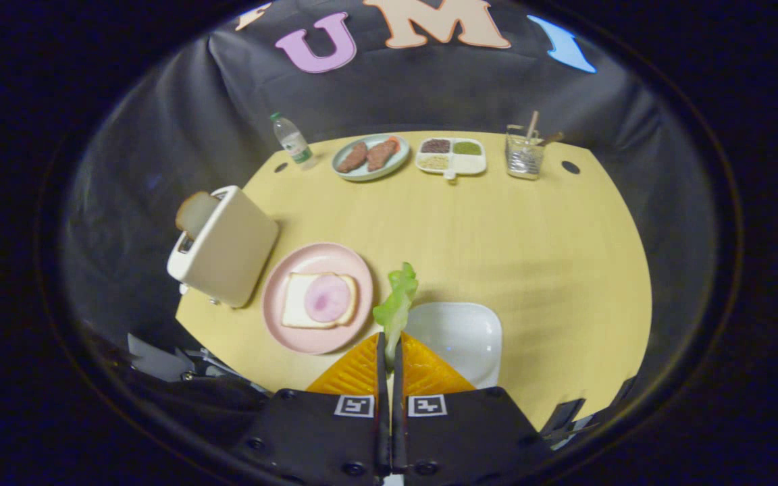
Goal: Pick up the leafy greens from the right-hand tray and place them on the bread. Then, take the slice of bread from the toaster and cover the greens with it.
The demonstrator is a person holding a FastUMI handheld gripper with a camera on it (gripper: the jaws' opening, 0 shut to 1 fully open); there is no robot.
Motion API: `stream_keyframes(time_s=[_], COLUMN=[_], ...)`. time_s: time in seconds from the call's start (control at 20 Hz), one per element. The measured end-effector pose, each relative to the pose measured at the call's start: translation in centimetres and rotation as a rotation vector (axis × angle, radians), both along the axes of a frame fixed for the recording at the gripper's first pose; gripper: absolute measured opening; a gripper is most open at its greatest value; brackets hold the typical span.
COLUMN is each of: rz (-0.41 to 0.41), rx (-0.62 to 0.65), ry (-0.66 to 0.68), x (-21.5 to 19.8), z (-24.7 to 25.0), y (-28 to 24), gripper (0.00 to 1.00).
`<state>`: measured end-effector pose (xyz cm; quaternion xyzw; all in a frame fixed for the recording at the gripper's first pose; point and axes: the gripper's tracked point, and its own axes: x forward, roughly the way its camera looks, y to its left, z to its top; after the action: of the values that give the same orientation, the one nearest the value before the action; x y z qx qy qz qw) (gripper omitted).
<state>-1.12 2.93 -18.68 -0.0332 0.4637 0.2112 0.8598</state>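
My gripper (389,351) is shut on a leafy green (397,300), which sticks up ahead of the fingertips above the table. Just right of the fingers lies a white tray (463,337). To the left sits a pink plate (294,327) with a bread slice (298,304) topped by a round of ham (327,298). Further left stands a cream toaster (227,246) with a bread slice (194,212) poking out of its slot.
At the far side of the yellow table (497,229) are a water bottle (292,140), a plate of sausages (370,157), a divided dish of condiments (451,156) and a glass holder with sticks (524,154). The table's near left edge lies beside the toaster.
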Motion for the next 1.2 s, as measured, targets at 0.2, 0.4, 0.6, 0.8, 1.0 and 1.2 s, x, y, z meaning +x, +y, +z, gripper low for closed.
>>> stream_keyframes(time_s=[0.2,0.4,0.6,0.8,1.0,1.2], rz=[0.067,0.094,0.086,0.071,0.069,0.076], rx=[0.110,0.218,0.207,0.078,-0.060,-0.139], ry=[0.037,0.100,0.142,0.151,0.124,0.090], x=[-1.2,-1.8,-1.0,0.4,1.8,2.8], z=[0.8,-0.3,-3.9,-8.6,-11.0,-12.3], y=[6.7,12.6,14.8,13.2,10.7,9.4], gripper=[0.05,0.05,0.05,0.05,0.06,0.06])
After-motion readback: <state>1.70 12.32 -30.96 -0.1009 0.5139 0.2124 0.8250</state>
